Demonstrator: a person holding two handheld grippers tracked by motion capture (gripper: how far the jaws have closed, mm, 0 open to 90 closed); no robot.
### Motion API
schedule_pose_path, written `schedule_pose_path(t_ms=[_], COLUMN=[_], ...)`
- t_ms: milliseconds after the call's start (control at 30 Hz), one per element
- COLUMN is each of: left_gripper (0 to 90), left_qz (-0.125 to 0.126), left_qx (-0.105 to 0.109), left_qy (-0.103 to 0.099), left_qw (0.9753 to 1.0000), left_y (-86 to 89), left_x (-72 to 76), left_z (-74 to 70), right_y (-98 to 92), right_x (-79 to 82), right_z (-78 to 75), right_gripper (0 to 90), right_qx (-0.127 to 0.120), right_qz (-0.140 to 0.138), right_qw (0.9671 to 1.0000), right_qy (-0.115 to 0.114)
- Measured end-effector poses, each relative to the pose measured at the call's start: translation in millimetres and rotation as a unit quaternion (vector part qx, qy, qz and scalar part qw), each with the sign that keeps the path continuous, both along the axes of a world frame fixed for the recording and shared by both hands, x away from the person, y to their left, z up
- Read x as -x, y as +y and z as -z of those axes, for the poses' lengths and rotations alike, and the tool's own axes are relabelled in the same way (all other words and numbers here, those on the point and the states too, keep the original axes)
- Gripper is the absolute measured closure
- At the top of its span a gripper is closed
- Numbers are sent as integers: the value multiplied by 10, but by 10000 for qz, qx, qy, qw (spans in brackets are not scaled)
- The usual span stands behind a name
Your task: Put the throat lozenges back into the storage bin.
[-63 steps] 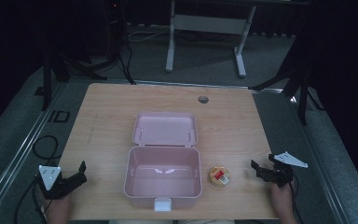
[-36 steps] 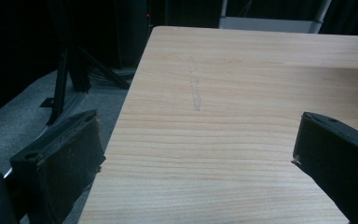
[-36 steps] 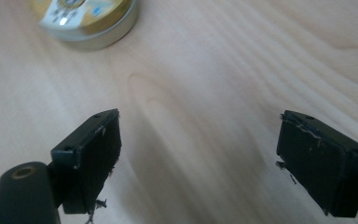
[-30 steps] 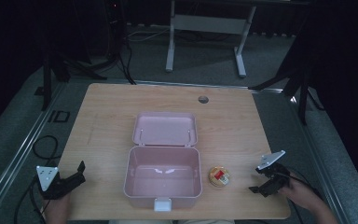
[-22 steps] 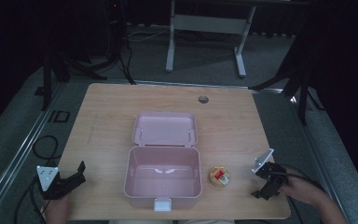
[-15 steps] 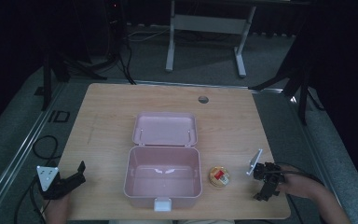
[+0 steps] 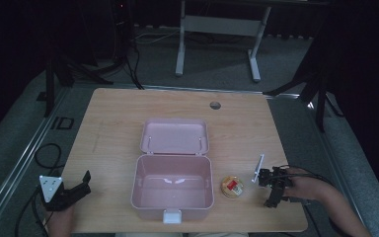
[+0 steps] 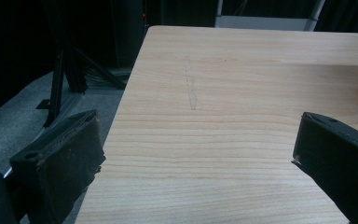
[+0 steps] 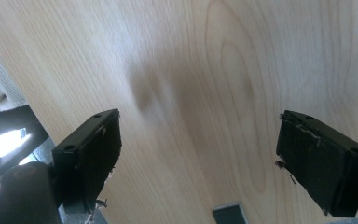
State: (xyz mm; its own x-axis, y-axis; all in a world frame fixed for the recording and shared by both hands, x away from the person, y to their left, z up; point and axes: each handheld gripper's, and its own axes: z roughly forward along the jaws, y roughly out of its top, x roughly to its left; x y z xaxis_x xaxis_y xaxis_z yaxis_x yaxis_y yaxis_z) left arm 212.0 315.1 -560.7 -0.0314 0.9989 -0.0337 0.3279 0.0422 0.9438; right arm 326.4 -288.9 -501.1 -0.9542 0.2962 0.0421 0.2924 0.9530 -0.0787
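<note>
1. Wooden table (image 7: 113, 123), pale grain.
2. Pink box (image 7: 172, 185), lid open, at the table's near-centre edge.
3. Left gripper (image 7: 76, 186) left of the box, jaws apart, empty.
4. Right gripper (image 7: 272, 190) right of the box, jaws wide, empty.
5. Round yellow tin (image 7: 232, 186) between the box and the right gripper.

The whole wooden table (image 7: 113, 123) is seen from a fixed high camera, faced forward and down from the person's side. A low, near look across the table's left part (image 8: 242, 93), toward its far edge, is given by the left gripper view. In the right gripper view the wood (image 9: 214, 70) is faced steeply and closely. The tabletop is shared by all three.
</note>
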Motion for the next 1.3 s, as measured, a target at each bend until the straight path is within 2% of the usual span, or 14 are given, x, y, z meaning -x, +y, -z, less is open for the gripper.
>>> schedule_pose_path(t_ms=[300,667,733,833,1133,1200,1300], left_gripper=[19,19,19,19,19,19,19], left_qz=[17,34,40,51,78,83,85], left_qx=[-11,1,3,14,33,37,39], left_qy=[-4,-9,-5,-10,-15,1,-2], left_qw=[10000,10000,10000,10000,10000,10000,10000], left_y=[0,2,1,3,10,9,10], left_x=[1,2,2,2,3,1,2], left_z=[0,0,0,0,1,0,1], right_y=[202,568,676,768,975,1041,1103], right_x=[-16,-38,-52,-81,-177,-186,-187], right_z=[14,5,28,45,117,153,182], right_gripper=[140,143,143,146,146,146,191], right_qx=[48,-88,-35,-44,-52,-21,19], right_qz=[-229,-561,-672,-777,-875,-973,-1028], right_qw=[9997,9984,9977,9969,9961,9952,9946], right_qy=[1,-6,-90,-85,-110,-116,-105])
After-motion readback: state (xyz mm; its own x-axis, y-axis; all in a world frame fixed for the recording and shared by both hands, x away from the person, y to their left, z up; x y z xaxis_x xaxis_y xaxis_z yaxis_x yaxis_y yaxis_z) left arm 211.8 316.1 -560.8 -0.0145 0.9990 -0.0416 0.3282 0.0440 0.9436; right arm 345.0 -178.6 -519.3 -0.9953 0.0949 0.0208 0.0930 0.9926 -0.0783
